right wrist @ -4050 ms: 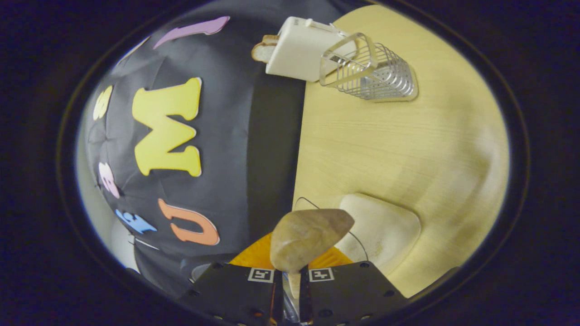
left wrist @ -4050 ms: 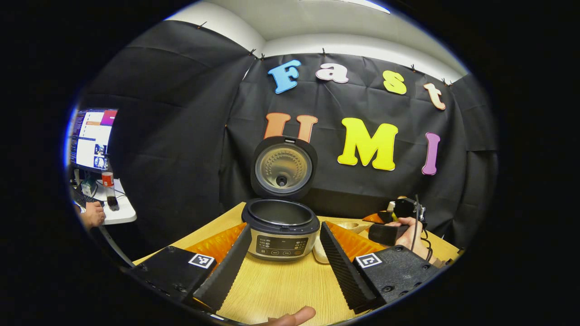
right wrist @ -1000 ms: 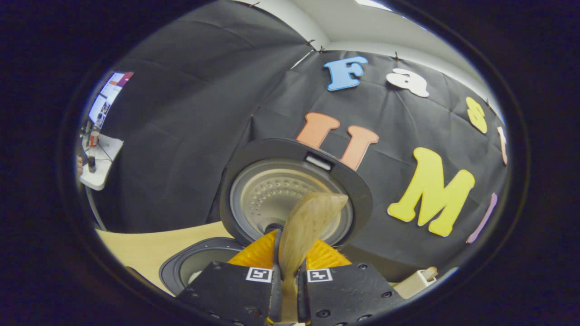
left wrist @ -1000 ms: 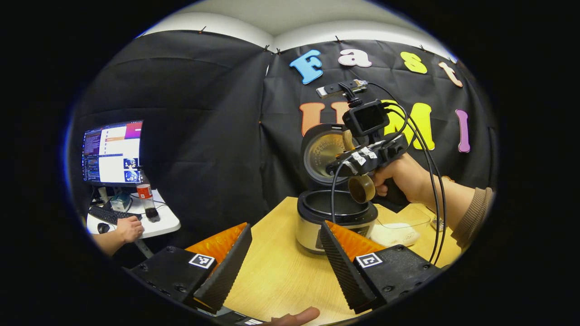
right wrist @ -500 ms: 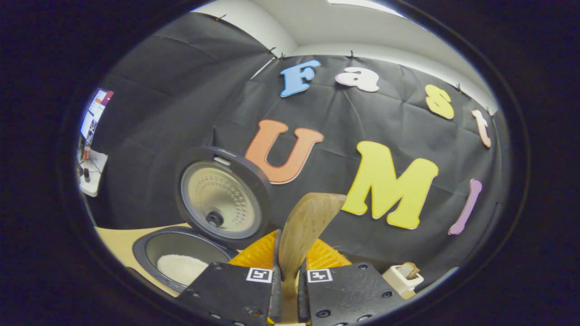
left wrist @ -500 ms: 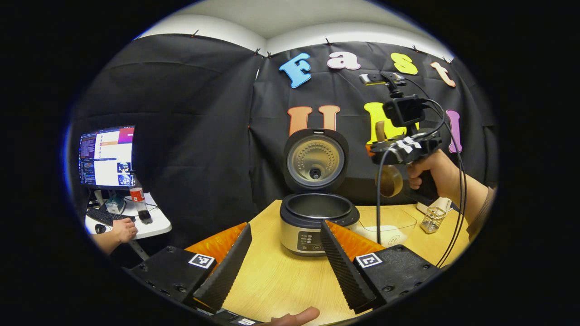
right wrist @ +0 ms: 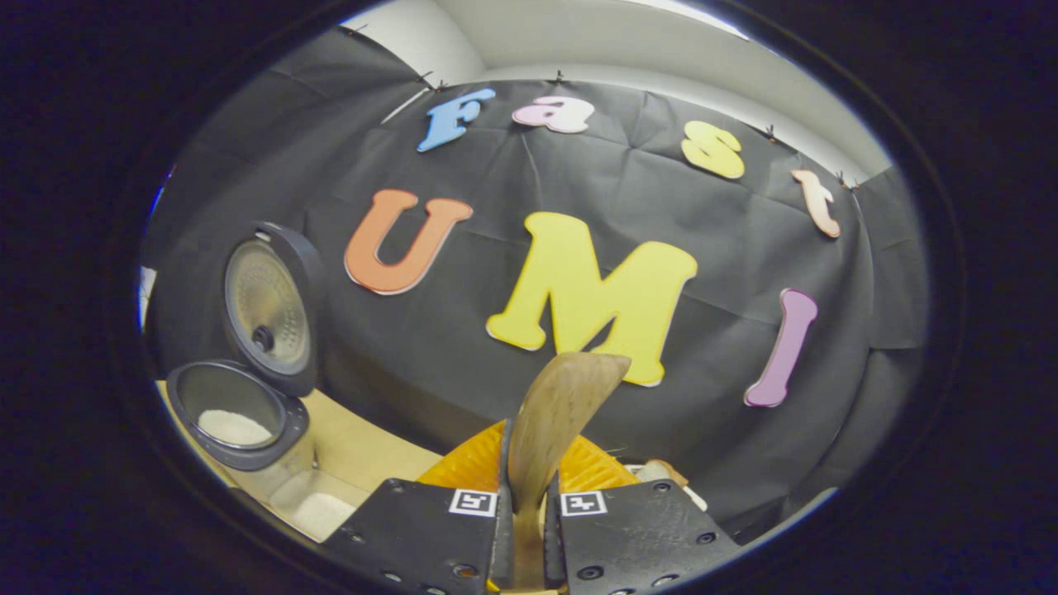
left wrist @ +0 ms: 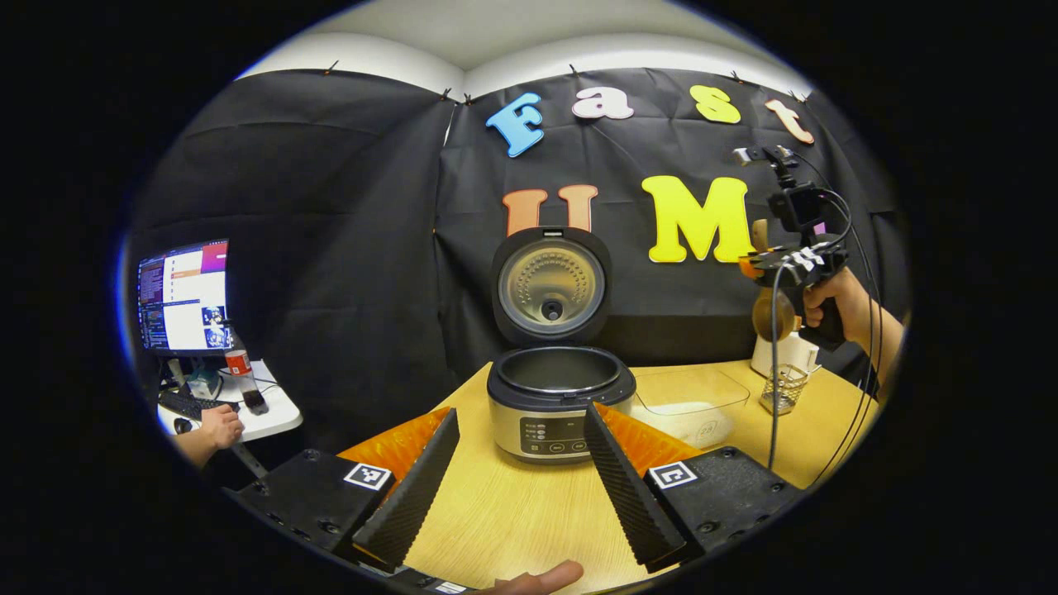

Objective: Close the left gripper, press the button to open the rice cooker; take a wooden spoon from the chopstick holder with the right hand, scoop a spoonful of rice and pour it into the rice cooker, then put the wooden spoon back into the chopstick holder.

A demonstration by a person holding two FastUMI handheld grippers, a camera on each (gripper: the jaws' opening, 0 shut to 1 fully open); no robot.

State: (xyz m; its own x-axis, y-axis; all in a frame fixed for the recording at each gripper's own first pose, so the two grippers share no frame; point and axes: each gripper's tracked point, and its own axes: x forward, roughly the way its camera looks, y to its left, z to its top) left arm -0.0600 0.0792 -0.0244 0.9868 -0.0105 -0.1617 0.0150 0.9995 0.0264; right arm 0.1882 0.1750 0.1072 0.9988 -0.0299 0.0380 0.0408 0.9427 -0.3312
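Cooker (left wrist: 559, 406) mid-table (left wrist: 512, 512), lid (left wrist: 551, 285) up behind the pot, rice tray (left wrist: 690, 403) just right of it, wire holder (left wrist: 783, 388) farther right, spoon (right wrist: 555, 421) between the right gripper (right wrist: 526, 516) fingers, rice (right wrist: 234, 427) in the pot

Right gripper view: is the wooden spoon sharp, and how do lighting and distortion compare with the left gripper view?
Right gripper view: the wooden spoon is soft, too close to focus; the rice cooker bends at the edge. Left gripper view: even light, the rice cooker sharp, the monitor bright against the dark booth, the table edges curved.
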